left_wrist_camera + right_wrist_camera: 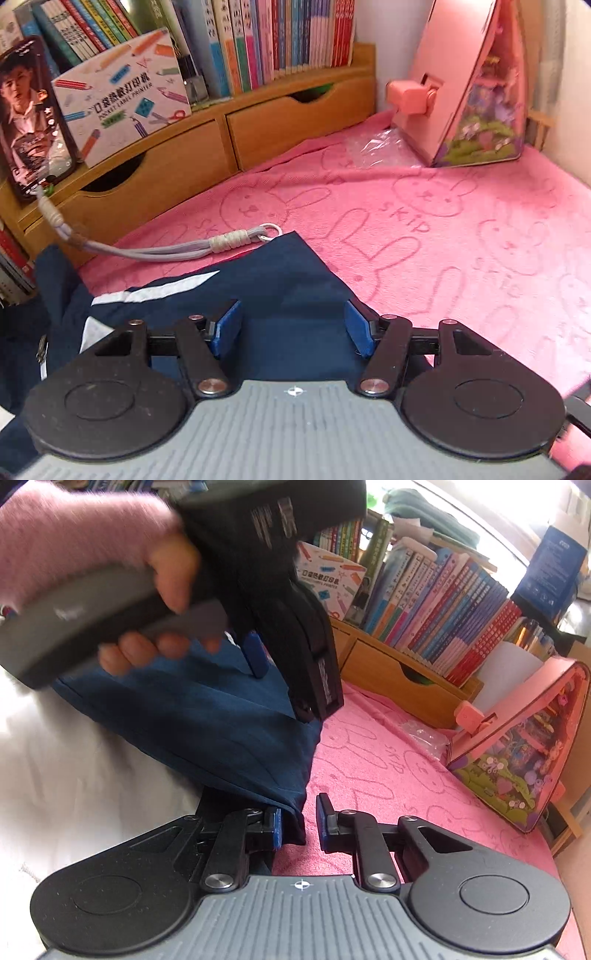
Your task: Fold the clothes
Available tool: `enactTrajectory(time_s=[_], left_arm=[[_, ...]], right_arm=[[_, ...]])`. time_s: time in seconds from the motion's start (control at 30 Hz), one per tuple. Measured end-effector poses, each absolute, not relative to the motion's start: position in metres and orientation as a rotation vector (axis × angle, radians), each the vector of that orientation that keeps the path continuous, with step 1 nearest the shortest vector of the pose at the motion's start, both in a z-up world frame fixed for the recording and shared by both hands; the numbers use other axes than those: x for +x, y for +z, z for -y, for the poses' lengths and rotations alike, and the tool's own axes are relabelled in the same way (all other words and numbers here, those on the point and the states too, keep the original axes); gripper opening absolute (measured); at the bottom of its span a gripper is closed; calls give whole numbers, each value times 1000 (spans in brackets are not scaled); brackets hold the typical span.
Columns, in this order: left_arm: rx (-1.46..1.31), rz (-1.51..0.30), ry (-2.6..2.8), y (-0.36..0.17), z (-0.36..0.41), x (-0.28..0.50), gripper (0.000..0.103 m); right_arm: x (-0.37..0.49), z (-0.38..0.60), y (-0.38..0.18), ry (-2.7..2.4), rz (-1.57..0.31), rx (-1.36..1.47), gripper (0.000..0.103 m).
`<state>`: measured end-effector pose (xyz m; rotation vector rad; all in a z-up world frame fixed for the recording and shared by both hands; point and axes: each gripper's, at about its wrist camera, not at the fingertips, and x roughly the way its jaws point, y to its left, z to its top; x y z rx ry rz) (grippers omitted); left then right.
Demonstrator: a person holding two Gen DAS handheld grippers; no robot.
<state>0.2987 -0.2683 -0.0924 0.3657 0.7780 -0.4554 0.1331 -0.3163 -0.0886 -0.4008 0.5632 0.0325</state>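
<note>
Navy garment w/ white stripes: lying on pink bunny-print towel that covers the counter, filling 6–9 o'clock of left wrist view, one pointed corner reaching toward 12. In right wrist view, same cloth running as a long panel from 10 o'clock down to 6, near end right at the jaws.

Left gripper: jaws spread wide, hovering over the flat cloth, nothing pinched, pads clear of fabric as far as visible. Also seen blurred at 11 o'clock in right wrist view, carried by hand in a fluffy pink sleeve.

Right gripper: jaws nearly together, garment edge between them and lying against the 9 o'clock pad; sliver of pink towel showing before the 3 o'clock pad, so not yet clamped, by the look of it.

Progress, judged: early. Garment roughly laid out, some wrinkles, left part bunched and hanging off at 8 o'clock; no crisp fold or tidy packet anywhere in view. Left to do, prob.: secure near edge, grab far part w/ other jaws, bring over, flatten, repeat.

Clutter to mind: phone lanyard touching the corner at 11 o'clock; pink toy box at 1 o'clock, well apart.
</note>
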Motion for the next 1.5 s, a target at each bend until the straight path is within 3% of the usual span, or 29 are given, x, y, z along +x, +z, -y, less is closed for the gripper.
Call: enactTrajectory(time_s=[0.1, 0.17, 0.23, 0.33, 0.43, 0.57, 0.7, 0.83, 0.93, 1.0, 1.07, 1.1, 1.13, 1.17, 1.27, 1.43, 1.5], left_arm=[[291, -750, -407, -100, 272, 324, 68], [248, -756, -378, -105, 273, 343, 82], [192, -774, -361, -104, 270, 352, 82], [113, -804, -349, -97, 262, 360, 67], [78, -759, -410, -80, 243, 348, 68], [175, -738, -441, -70, 224, 339, 90], [235, -783, -446, -75, 226, 343, 92], [261, -783, -454, -88, 244, 346, 103], [261, -804, -433, -96, 257, 352, 103], [231, -806, -436, -97, 260, 352, 93], [223, -782, -462, -94, 266, 347, 54], [252, -771, -463, -93, 271, 342, 46], [275, -759, -469, -92, 275, 339, 29], [287, -751, -461, -91, 277, 336, 20], [248, -751, -434, -90, 272, 342, 8], [156, -737, -375, -87, 259, 364, 7], [149, -741, -362, -90, 260, 372, 7]], right_arm=[[134, 323, -87, 24, -576, -355, 20], [135, 327, -86, 18, -583, -328, 20], [134, 327, -86, 13, -579, -332, 20], [132, 326, -87, 8, -574, -333, 20], [132, 328, -86, 18, -583, -314, 20], [133, 324, -88, 11, -585, -346, 20], [132, 316, -91, -4, -576, -398, 20], [133, 312, -92, -9, -573, -431, 20], [132, 310, -93, -10, -572, -444, 20], [132, 310, -92, -9, -572, -443, 20], [132, 311, -92, -7, -574, -439, 20], [133, 311, -92, -6, -574, -436, 20], [133, 311, -91, -5, -574, -433, 20], [133, 312, -91, -4, -575, -431, 20], [133, 313, -91, -6, -574, -423, 20], [137, 324, -87, -26, -590, -350, 20], [140, 333, -85, -29, -610, -291, 14]])
